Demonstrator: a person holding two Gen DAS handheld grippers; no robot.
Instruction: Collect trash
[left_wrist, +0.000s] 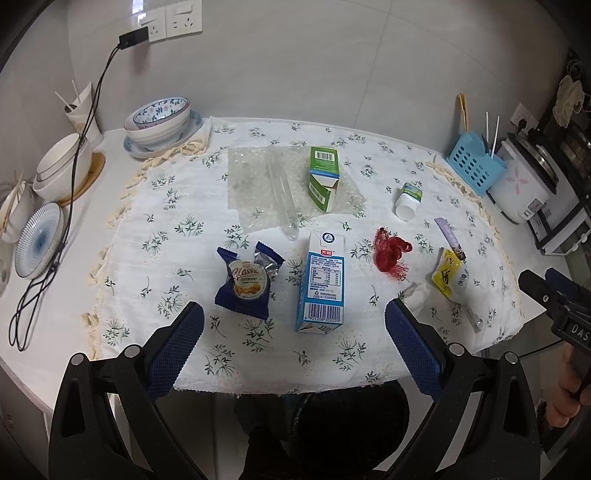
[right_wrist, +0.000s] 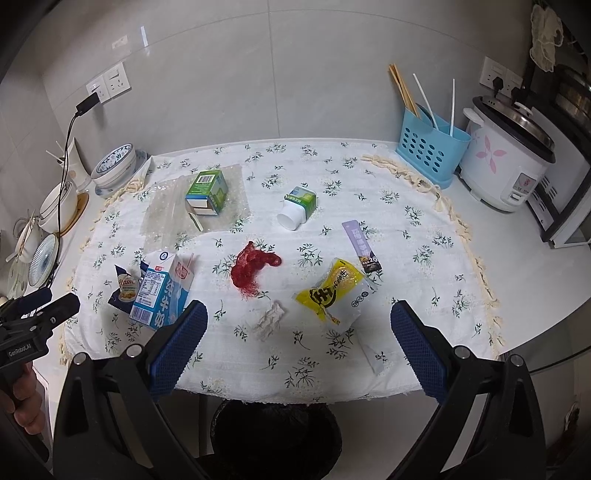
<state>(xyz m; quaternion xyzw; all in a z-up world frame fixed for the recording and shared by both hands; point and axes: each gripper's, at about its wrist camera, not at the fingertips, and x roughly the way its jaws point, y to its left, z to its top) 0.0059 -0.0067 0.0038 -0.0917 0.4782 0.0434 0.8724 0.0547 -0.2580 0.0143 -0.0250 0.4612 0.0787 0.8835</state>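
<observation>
We held both tongs — left tongs (left_wrist: 294, 339) and right tongs (right_wrist: 299, 341) — spread wide and empty over the worktop's (right_wrist: 535, 280) near edge. No trash was collected yet. The blue milk carton (left_wrist: 322, 282) lay centrally; the snack wrapper (left_wrist: 246, 282) just left of it, the red netting (right_wrist: 253, 267) and yellow packet (right_wrist: 334, 291) to its right. Next, we judged, meant closing on one piece and dropping it into the bin (right_wrist: 277, 435) below.

A floral tablecloth (right_wrist: 424, 229) is covering the middle of the frame. At the upper right, a blue utensil caddy (right_wrist: 430, 149) is standing beside a white rice cooker (right_wrist: 506, 162). At the left edge, 2 patterned bowls (left_wrist: 162, 118) are sitting stacked on a plate, and a black cable (left_wrist: 79, 147) is hanging from a wall socket (left_wrist: 157, 24).
</observation>
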